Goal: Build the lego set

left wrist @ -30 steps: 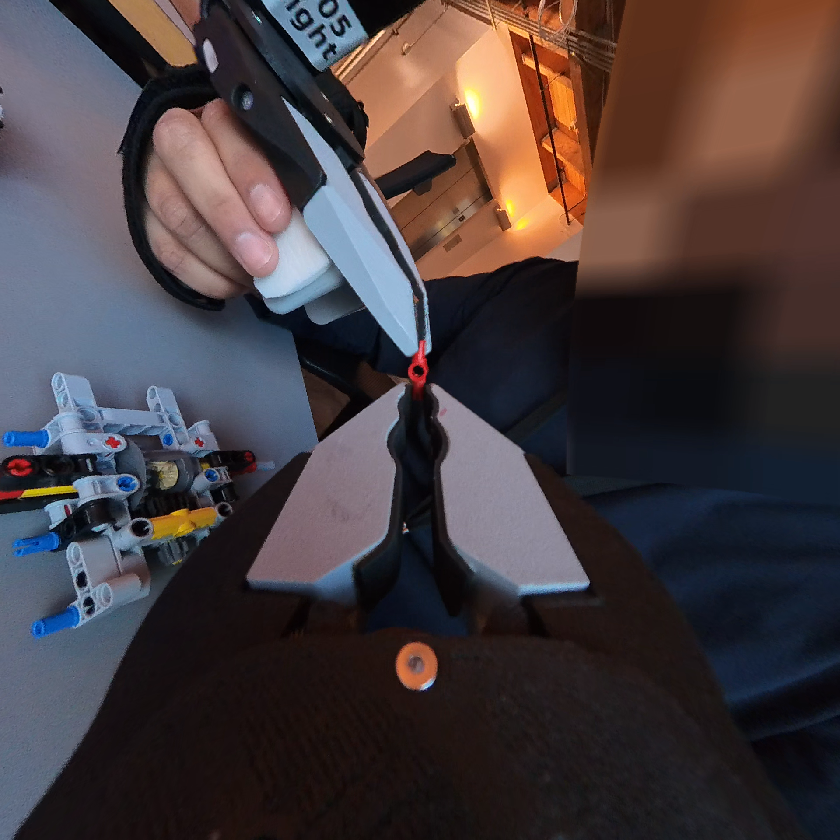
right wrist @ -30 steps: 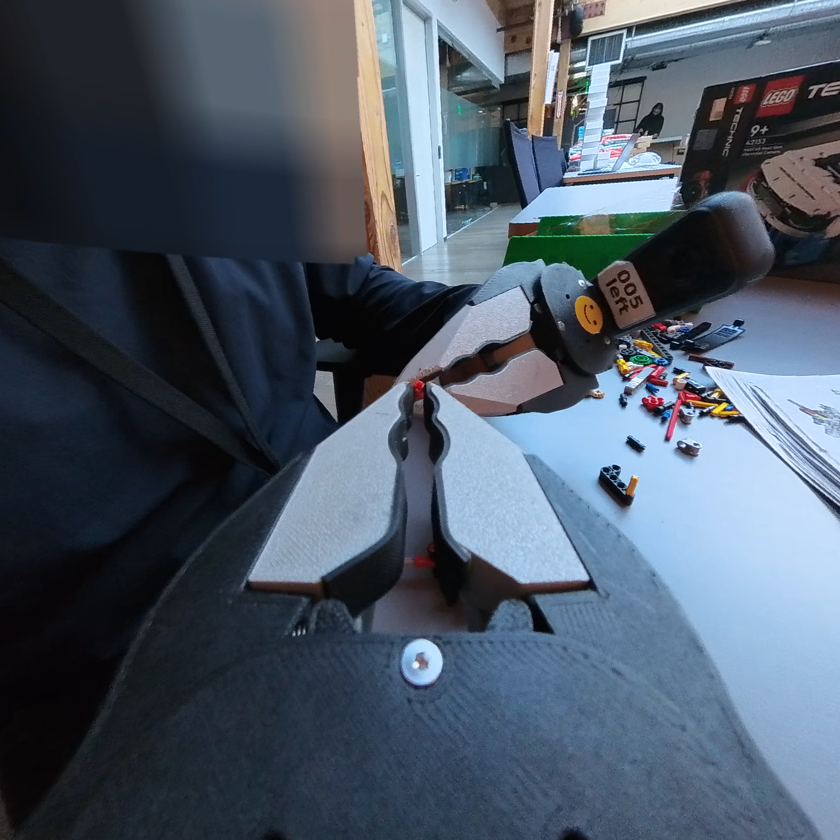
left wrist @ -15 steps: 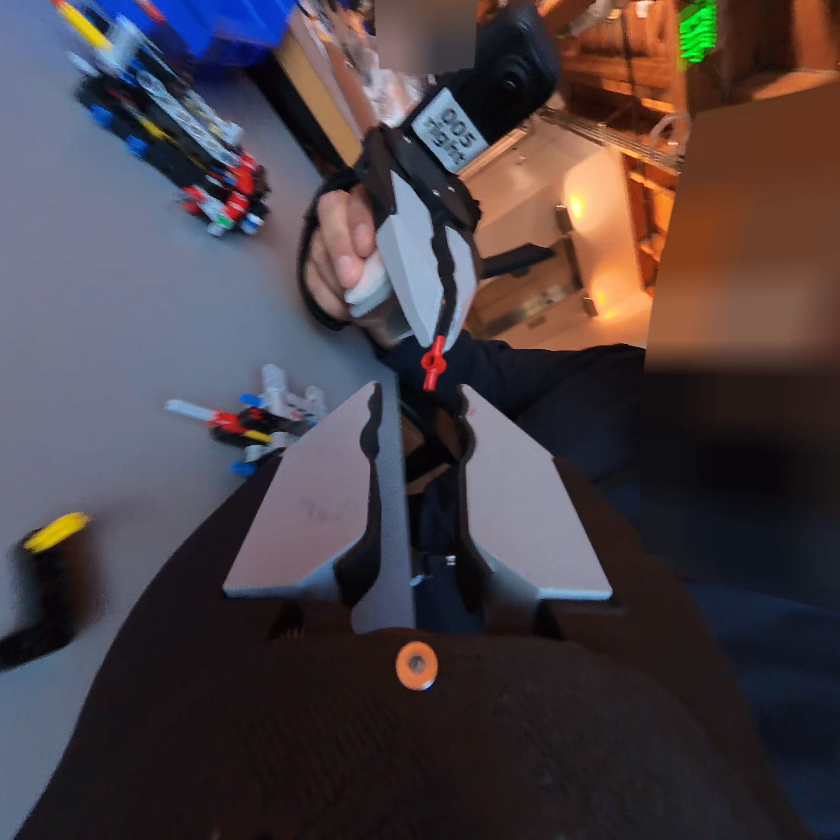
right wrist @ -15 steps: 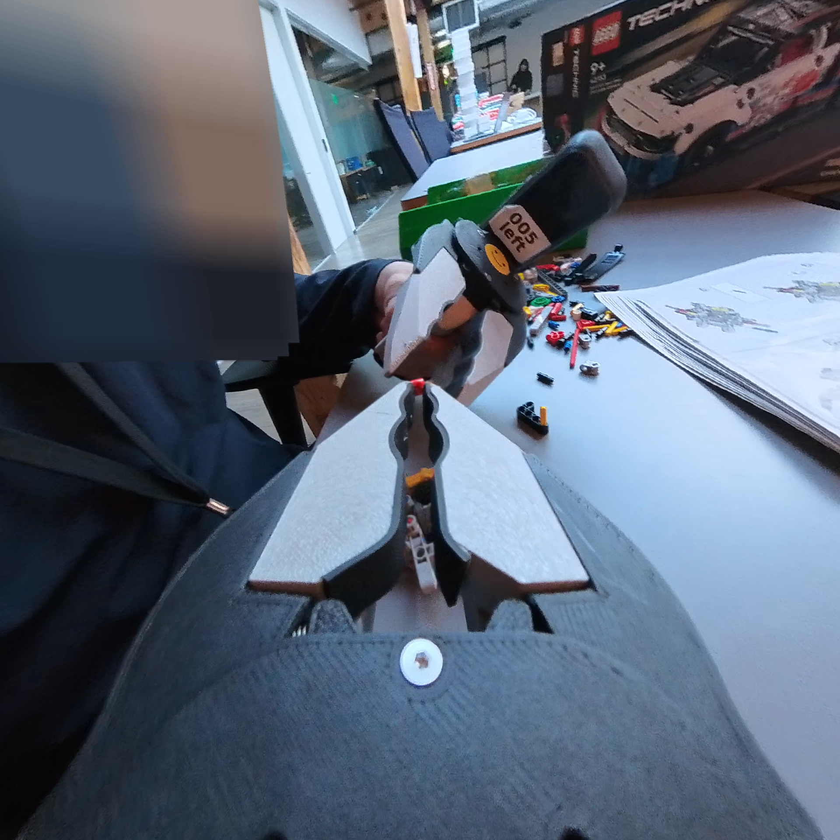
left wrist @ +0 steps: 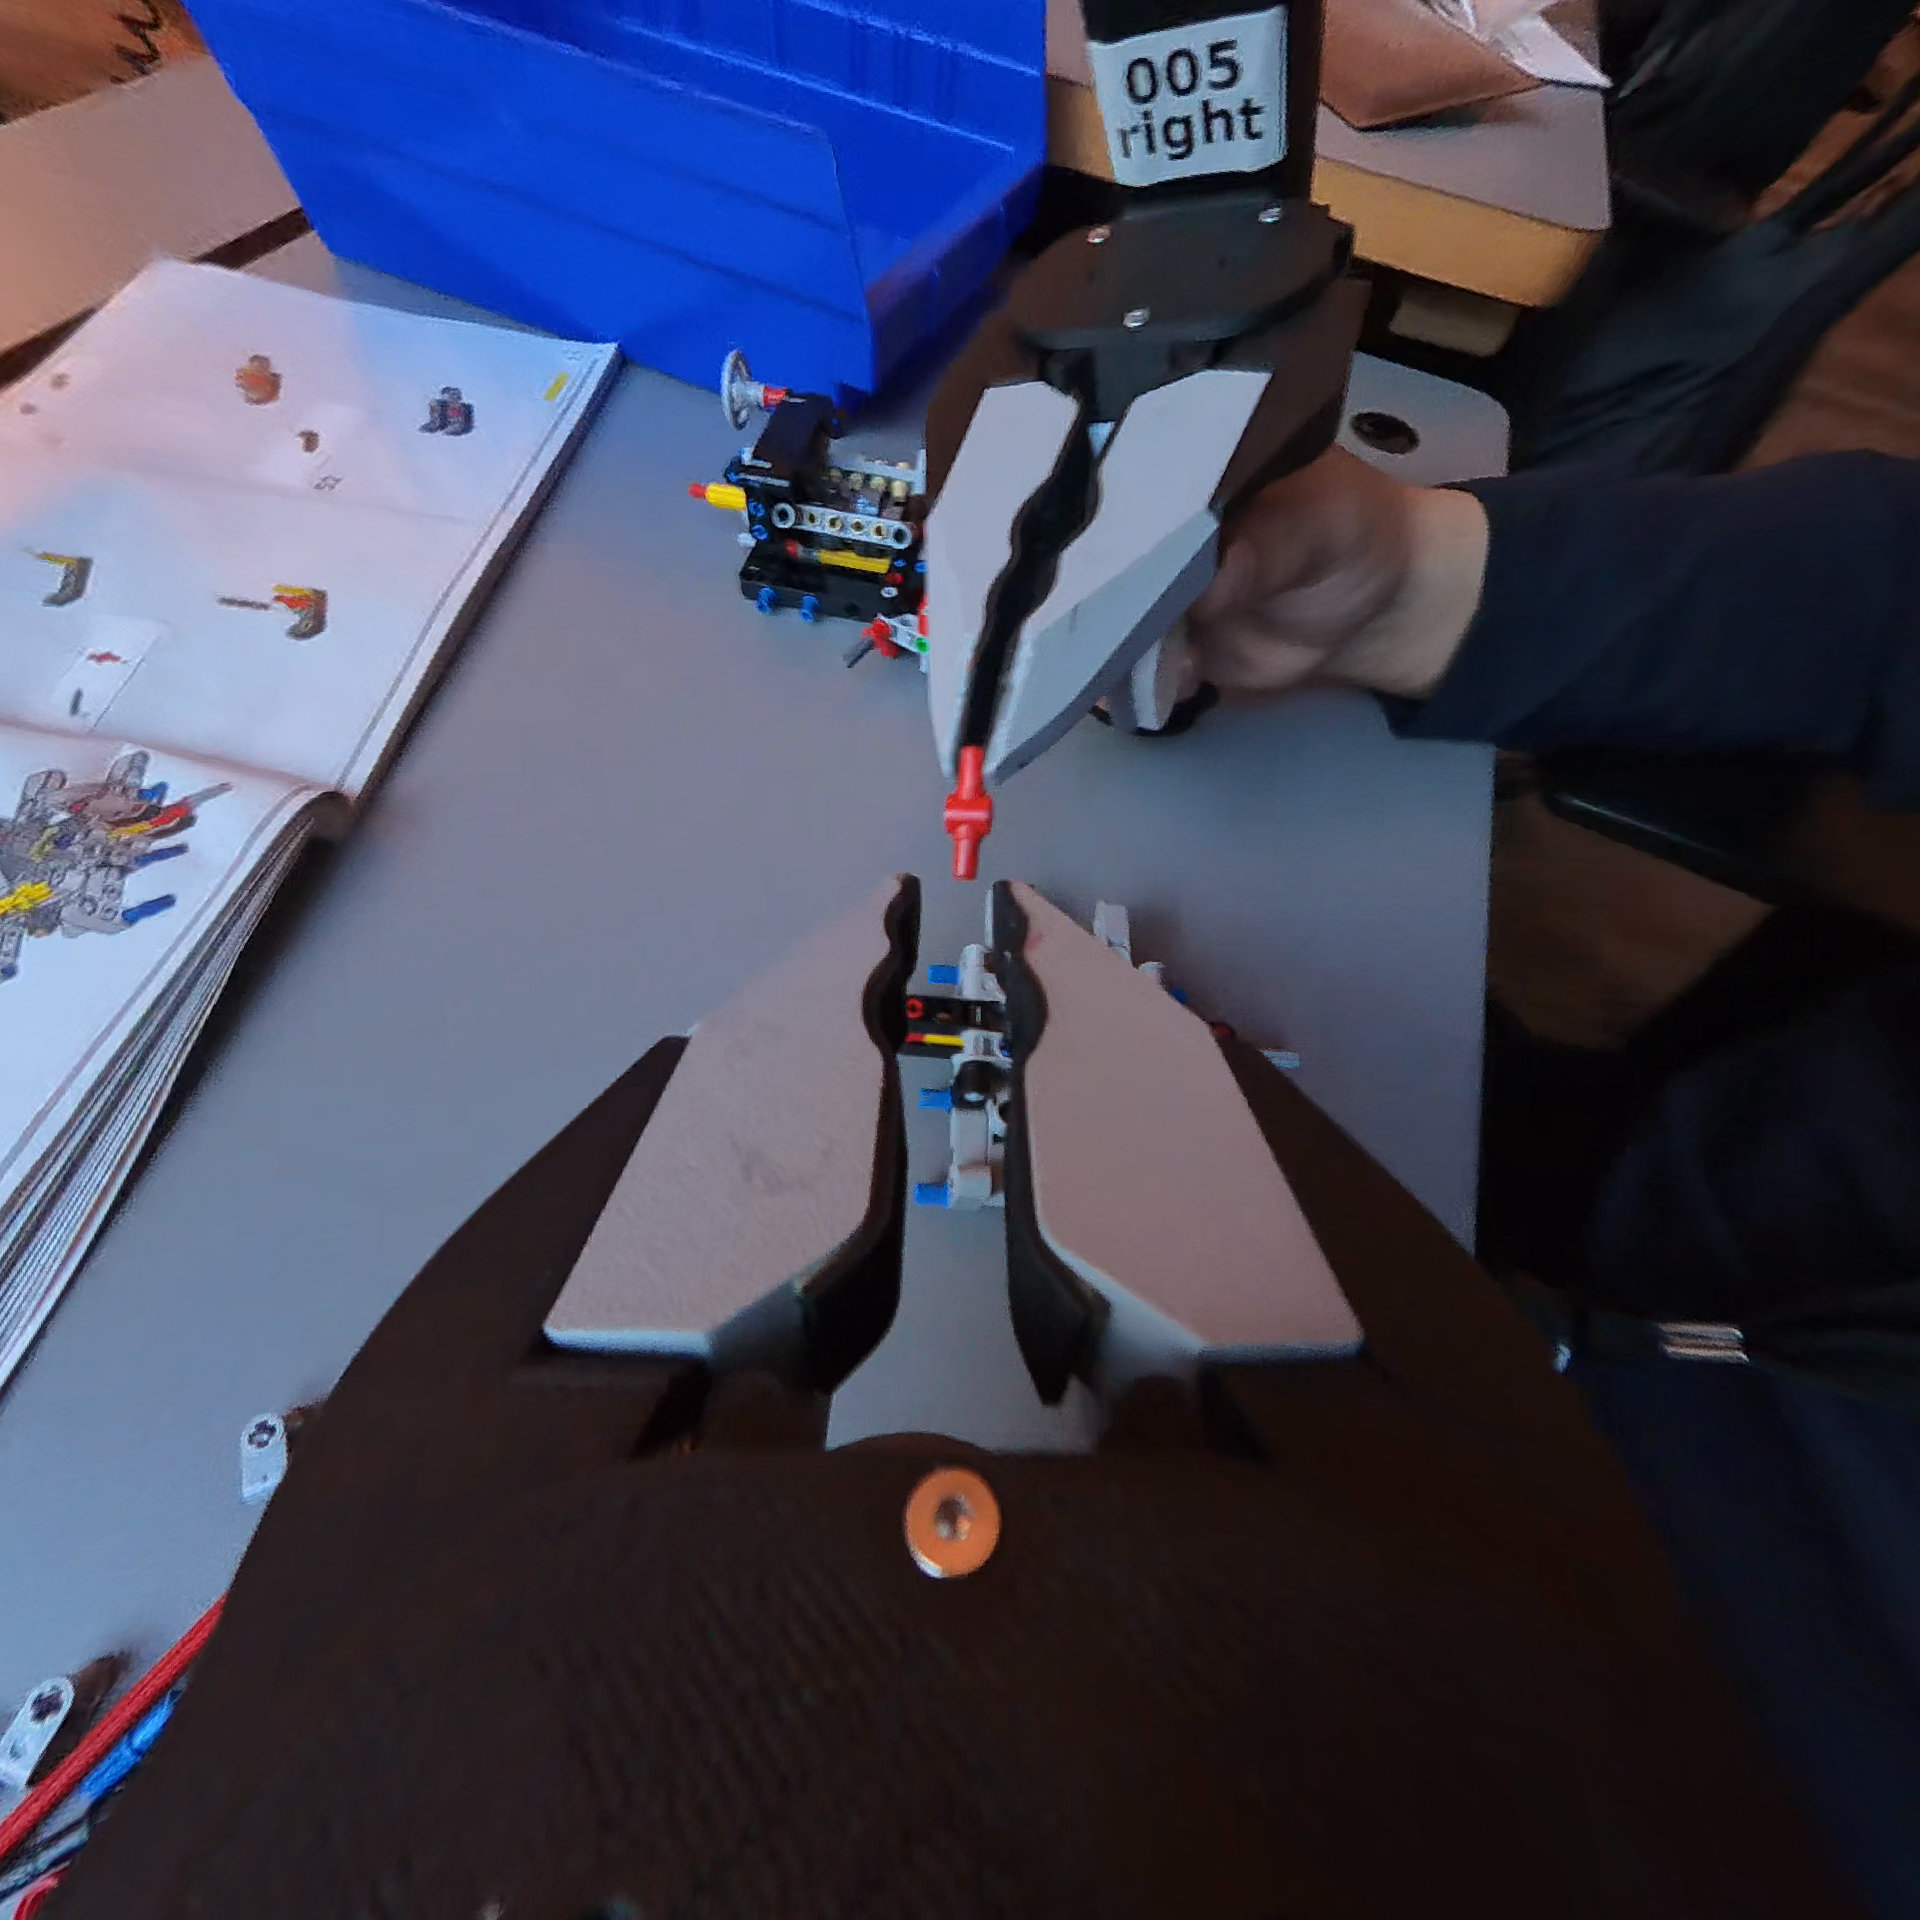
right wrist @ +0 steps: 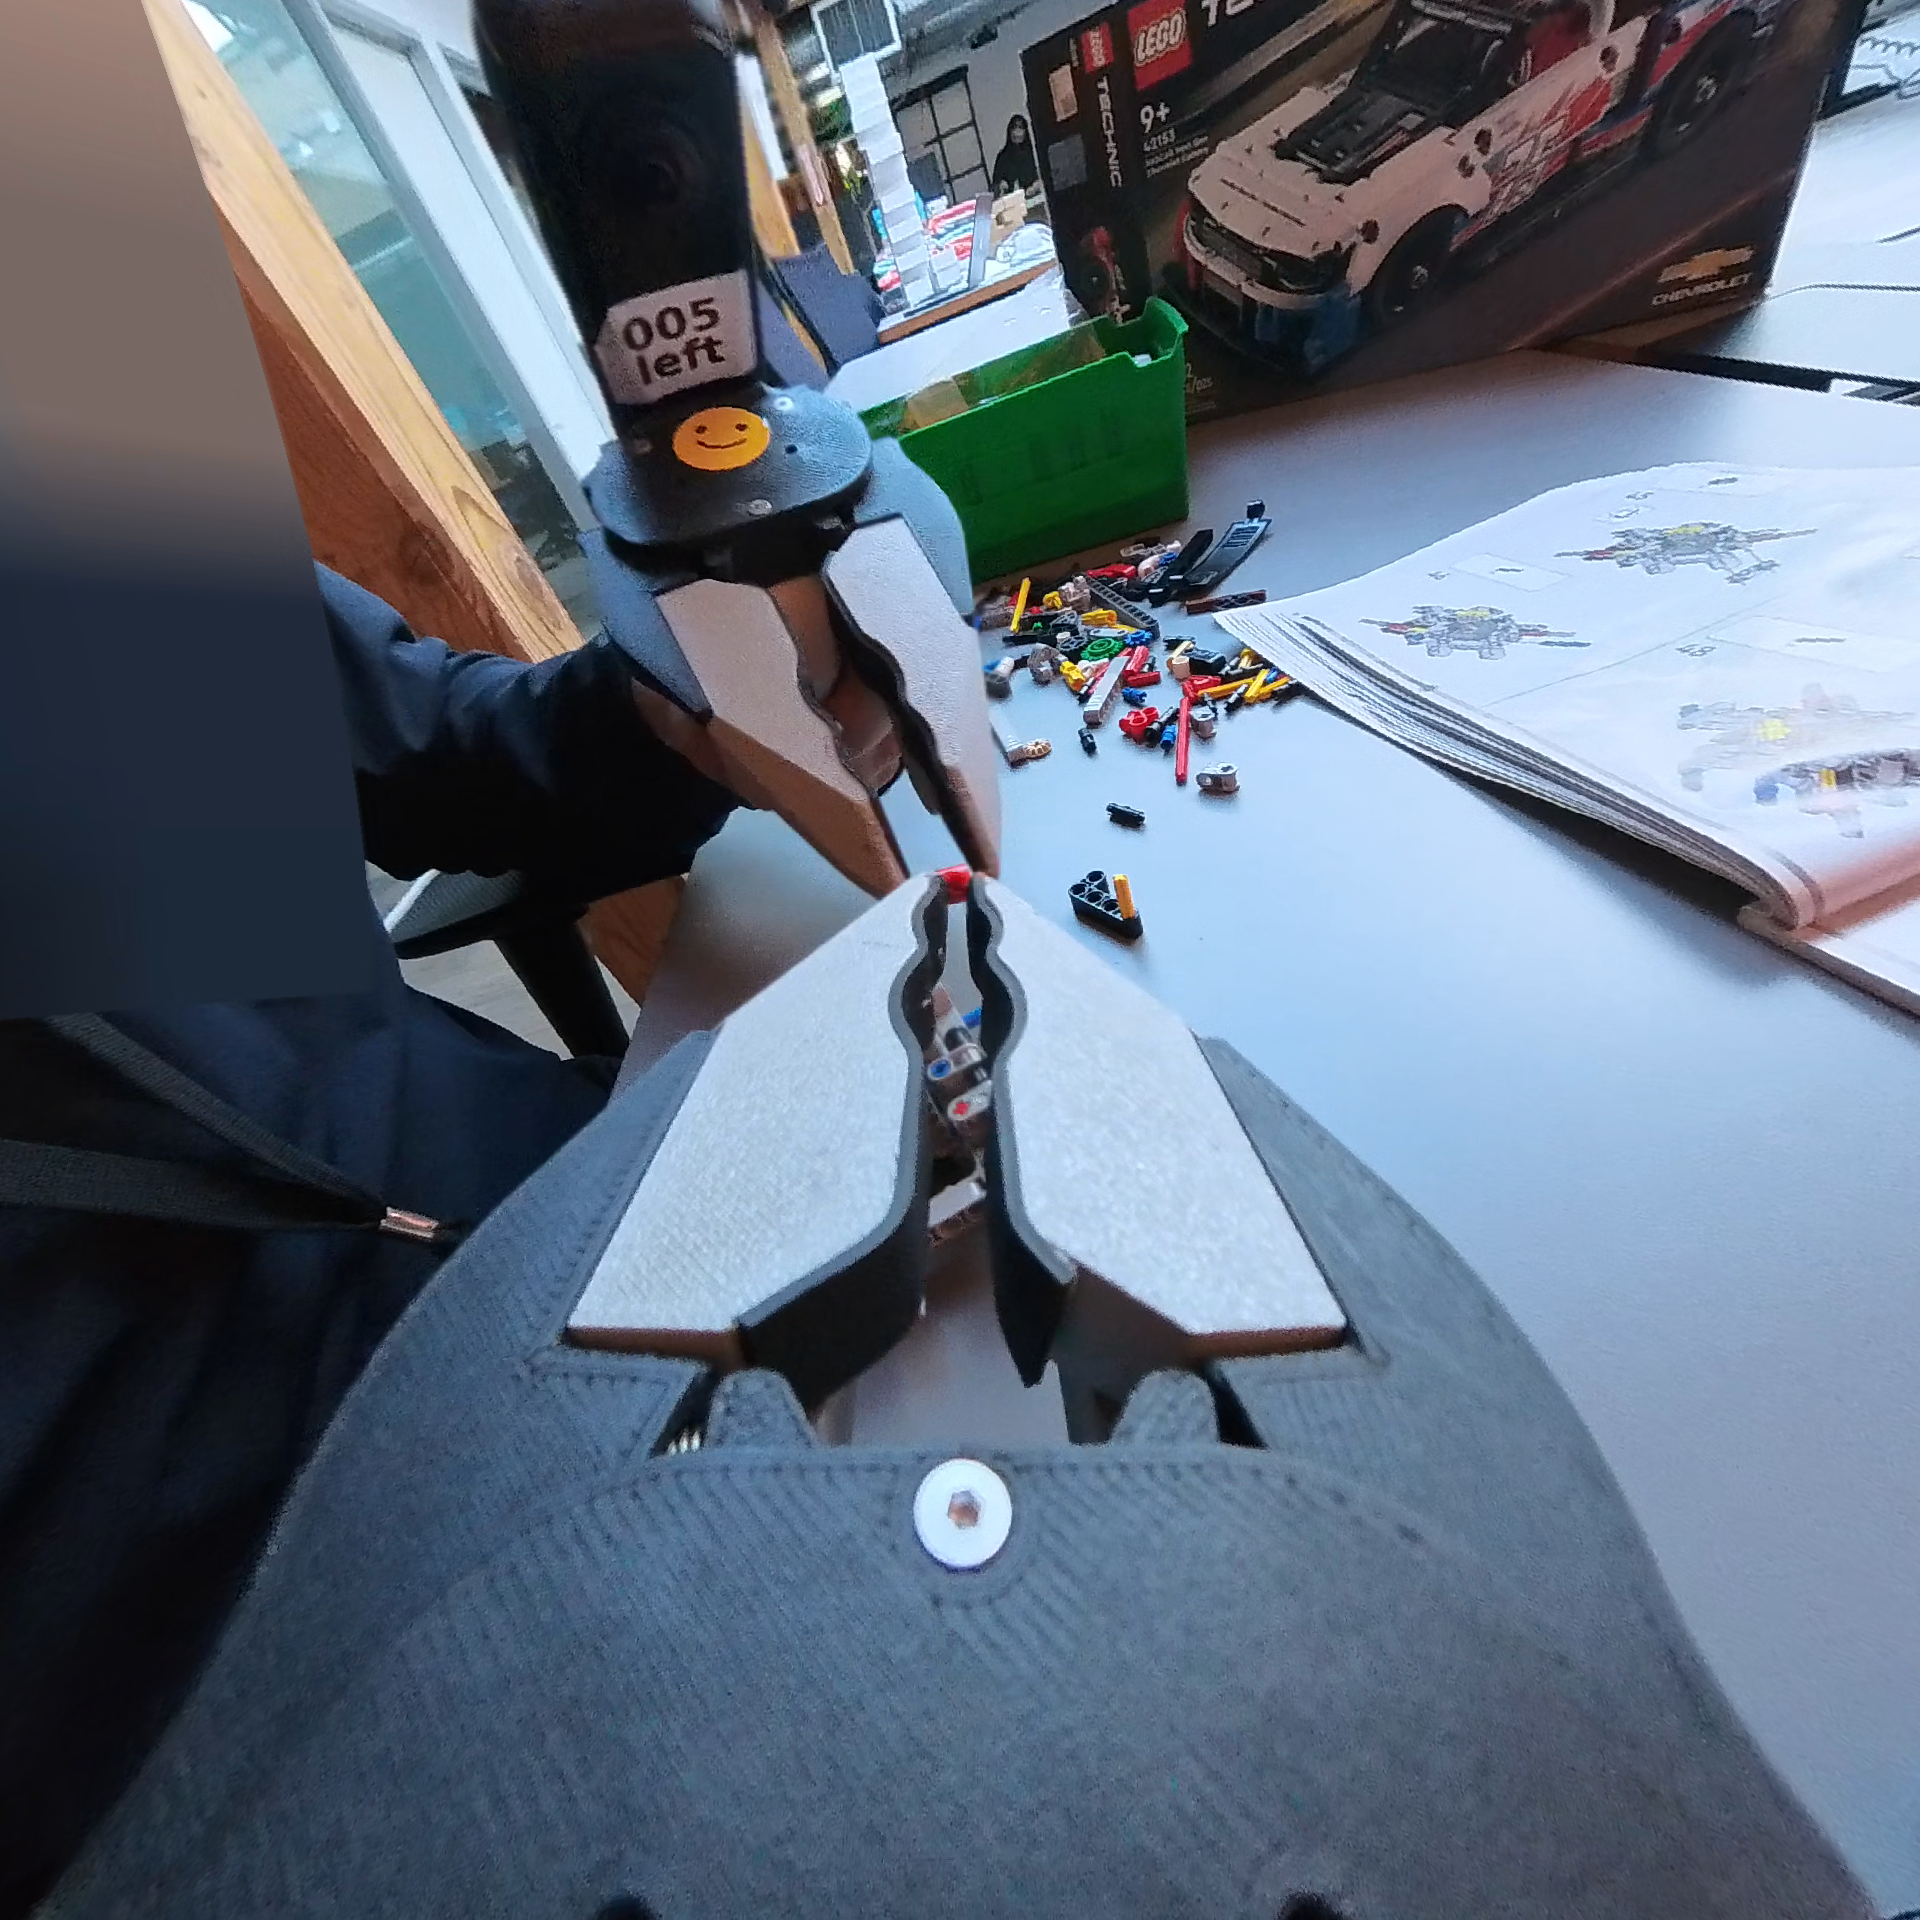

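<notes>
My right gripper (left wrist: 964,764), upper centre of the left wrist view, pinches one end of a small red pin (left wrist: 966,816) between closed tips; most of the pin juts out towards my left gripper (left wrist: 956,894). The left one's jaws stand slightly apart with nothing in them, its tips just short of the pin's free end. Through that gap, low on the grey table (left wrist: 644,790), shows a small grey and black brick assembly (left wrist: 961,1081). The hold on the pin is shallow, so I judge a nudge from the left tips could twist it loose and drop it among the bricks.
</notes>
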